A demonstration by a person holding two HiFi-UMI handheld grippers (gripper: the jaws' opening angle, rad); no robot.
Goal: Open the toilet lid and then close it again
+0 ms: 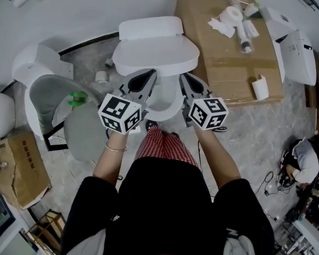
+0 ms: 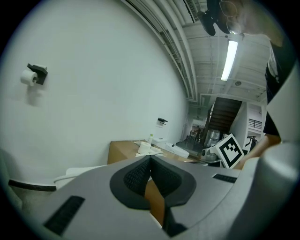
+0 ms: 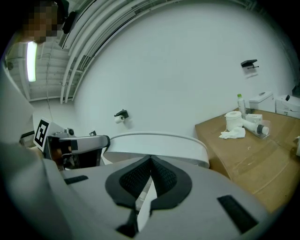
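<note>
one white toilet lid (image 1: 154,55) is the working part; it sits on the toilet directly ahead of the person, in front of the tank (image 1: 150,26); it appears lifted partway, since the bowl rim (image 1: 166,101) shows bare forward of the lid's front edge; the exact angle cannot be told. handling judgement: rigid moulded plastic, light, smooth and likely slippery against closed tips; it should pivot on a rear hinge, so take hold at the centre of the front edge, and lower it under control to avoid a slam. the left gripper (image 1: 150,74) hovers over the toilet's front left, the right gripper (image 1: 184,77) over its front right; both are near the lid's front edge; contact cannot be confirmed. both sets of jaws are pressed together at the tips with nothing between them; only background shows through the gap lower down. right of the toilet stands a cardboard box (image 1: 231,59) carrying a tissue roll (image 1: 231,15); left of the toilet stands a second toilet (image 1: 41,61).
</note>
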